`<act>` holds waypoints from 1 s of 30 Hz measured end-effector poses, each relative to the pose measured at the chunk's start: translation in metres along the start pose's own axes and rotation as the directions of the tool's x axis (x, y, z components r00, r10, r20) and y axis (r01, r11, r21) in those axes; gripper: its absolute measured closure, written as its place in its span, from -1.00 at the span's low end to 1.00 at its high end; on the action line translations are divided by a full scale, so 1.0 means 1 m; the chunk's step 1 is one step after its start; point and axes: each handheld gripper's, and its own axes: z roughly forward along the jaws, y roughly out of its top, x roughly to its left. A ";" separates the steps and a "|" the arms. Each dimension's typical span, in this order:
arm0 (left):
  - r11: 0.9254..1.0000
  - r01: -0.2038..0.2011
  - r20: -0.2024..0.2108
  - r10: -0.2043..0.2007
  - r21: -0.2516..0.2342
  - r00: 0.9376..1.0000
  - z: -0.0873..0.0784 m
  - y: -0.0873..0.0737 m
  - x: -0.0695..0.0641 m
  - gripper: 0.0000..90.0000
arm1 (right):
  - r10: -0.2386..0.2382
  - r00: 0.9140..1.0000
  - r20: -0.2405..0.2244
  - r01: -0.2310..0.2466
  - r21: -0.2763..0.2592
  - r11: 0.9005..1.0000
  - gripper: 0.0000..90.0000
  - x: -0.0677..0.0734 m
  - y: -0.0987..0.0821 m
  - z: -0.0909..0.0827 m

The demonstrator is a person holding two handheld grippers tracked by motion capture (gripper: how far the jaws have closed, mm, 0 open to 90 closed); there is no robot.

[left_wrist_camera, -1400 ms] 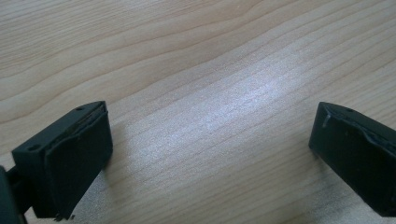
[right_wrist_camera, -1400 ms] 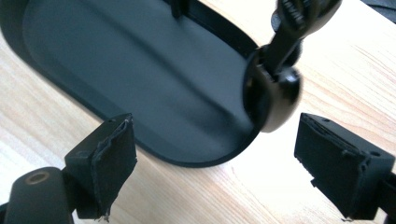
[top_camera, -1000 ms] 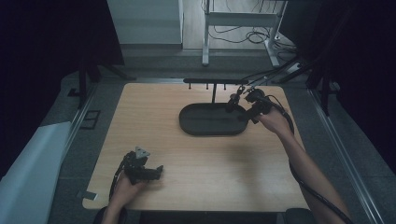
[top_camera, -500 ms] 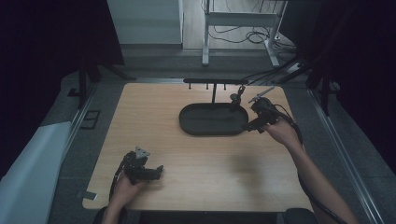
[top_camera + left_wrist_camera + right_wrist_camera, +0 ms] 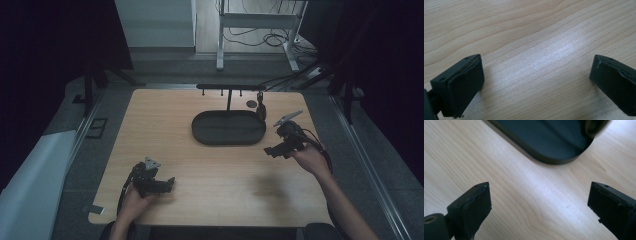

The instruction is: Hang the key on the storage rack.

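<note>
Setting: a wooden bench point(image 5: 215, 165) under a dim room, seen from the high view, with a person's forearms coming in from the near edge.
Tray: a black oval tray point(image 5: 229, 128) sits toward the far middle of the bench, empty as far as can be told.
Rack: a thin black hanging rack point(image 5: 229, 88) stands behind the tray; a small dark item point(image 5: 260, 106) hangs at its right end, too small to identify.
Right gripper point(image 5: 276, 150): just right of the tray, off its near right corner, fingers point(image 5: 474, 207) wide apart and just been opening, nothing between them.
Left gripper point(image 5: 167, 184): resting near the front left of the bench, fingers point(image 5: 461, 85) wide apart over bare wood.
Doing it well: likely a retreat after hanging the item; draw the right gripper back level and clear of the tray rim.
View differences: the right gripper view shows the tray's rounded end point(image 5: 554, 150) close up; the high view adds the rack.
</note>
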 end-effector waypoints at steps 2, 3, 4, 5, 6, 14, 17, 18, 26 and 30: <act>1.000 0.000 0.000 0.000 0.000 1.000 0.000 0.000 0.000 -1.00 | 0.002 1.000 -0.001 -0.002 0.001 1.000 -0.92 0.001 -0.008 0.002; 1.000 0.000 0.000 0.000 0.000 1.000 0.000 0.000 0.000 -1.00 | 0.006 1.000 -0.002 -0.006 0.000 1.000 -0.93 0.002 -0.011 0.003; 1.000 0.000 -0.001 0.000 0.002 1.000 0.000 0.000 0.000 -1.00 | 0.005 1.000 0.000 -0.005 0.002 1.000 -0.93 0.003 -0.015 0.004; 1.000 0.000 -0.001 0.000 0.002 1.000 0.000 0.000 0.000 -1.00 | 0.007 1.000 0.002 -0.007 0.001 1.000 -0.93 0.004 -0.019 0.005; 1.000 0.000 -0.001 0.000 0.002 1.000 0.000 0.000 0.000 -1.00 | 0.004 1.000 0.005 -0.004 0.004 1.000 -0.93 0.004 -0.023 0.006; 1.000 0.003 -0.002 -0.003 0.000 1.000 0.000 0.000 0.000 -1.00 | 0.026 1.000 0.014 -0.026 -0.011 1.000 -0.93 0.011 -0.051 0.018; 1.000 0.003 -0.003 -0.003 0.000 1.000 0.000 0.000 0.000 -1.00 | 0.041 0.999 0.009 -0.041 -0.021 0.999 -0.93 0.015 -0.062 0.023; 1.000 0.004 -0.003 -0.004 -0.002 1.000 0.000 0.000 0.000 -1.00 | 0.043 0.999 0.008 -0.042 -0.025 0.999 -0.93 0.016 -0.066 0.025; 1.000 0.005 -0.004 -0.005 -0.002 1.000 0.000 0.000 -0.001 -1.00 | 0.084 0.996 0.009 -0.083 -0.087 0.993 -0.92 0.025 -0.094 0.036; 1.000 0.005 -0.005 -0.005 -0.002 1.000 0.000 0.000 -0.001 -1.00 | 0.086 0.996 0.028 -0.084 -0.087 0.993 -0.91 0.029 -0.106 0.042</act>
